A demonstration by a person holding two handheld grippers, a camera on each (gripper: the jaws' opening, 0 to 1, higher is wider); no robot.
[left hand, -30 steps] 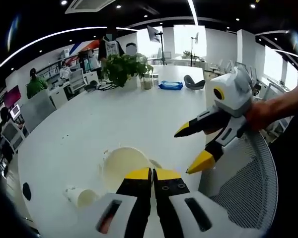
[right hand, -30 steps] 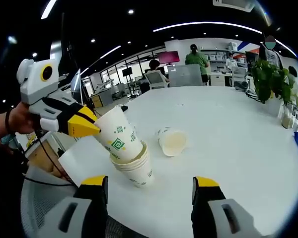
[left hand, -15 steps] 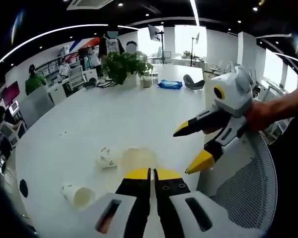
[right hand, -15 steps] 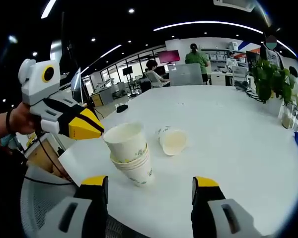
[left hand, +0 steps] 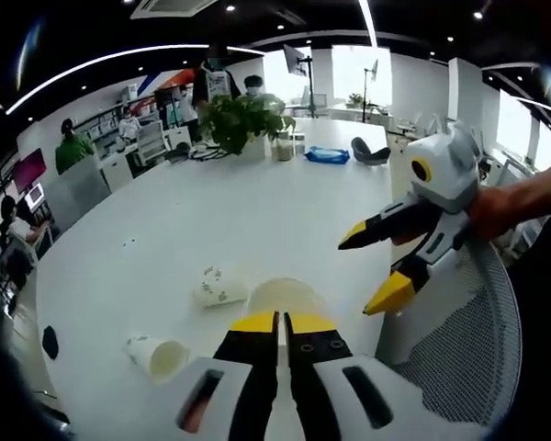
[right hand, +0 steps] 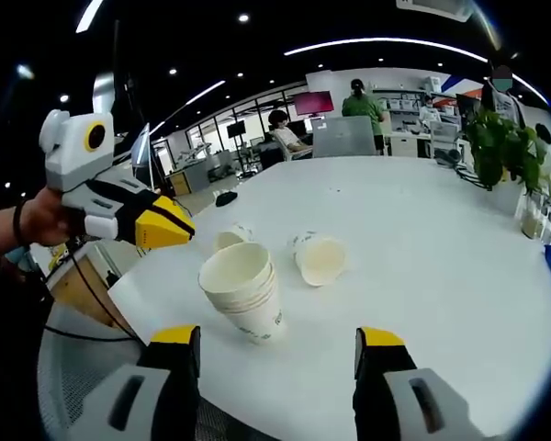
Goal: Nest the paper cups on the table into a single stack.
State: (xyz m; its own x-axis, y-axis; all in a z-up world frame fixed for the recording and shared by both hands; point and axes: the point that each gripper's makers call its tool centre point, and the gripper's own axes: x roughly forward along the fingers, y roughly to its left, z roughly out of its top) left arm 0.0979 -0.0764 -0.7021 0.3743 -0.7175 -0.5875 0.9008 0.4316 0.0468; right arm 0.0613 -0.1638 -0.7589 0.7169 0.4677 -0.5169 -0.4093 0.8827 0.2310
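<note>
A stack of nested white paper cups (right hand: 243, 289) stands upright near the table's near edge, and its open rim (left hand: 285, 296) lies just past my left gripper (left hand: 280, 319). That gripper is shut with nothing in it. It also hovers up and left of the stack as the left gripper (right hand: 185, 230), apart from the cups. One loose cup (right hand: 320, 259) lies on its side beyond the stack, the same cup (left hand: 159, 356) nearer me. Another cup (right hand: 230, 239) lies behind the stack, also the printed cup (left hand: 219, 287). My right gripper (right hand: 277, 340) is open in front of the stack, seen as the right gripper (left hand: 355, 278).
The white table (left hand: 220, 211) stretches far ahead. A potted plant (left hand: 243, 119) and a blue packet (left hand: 329, 156) sit at its far end. A mesh chair back (left hand: 459, 340) is beside the near edge. People sit at desks in the background.
The cup the left gripper held tilted over the stack went down into it. The left gripper then drew back from the stack. The right gripper stayed open and still.
</note>
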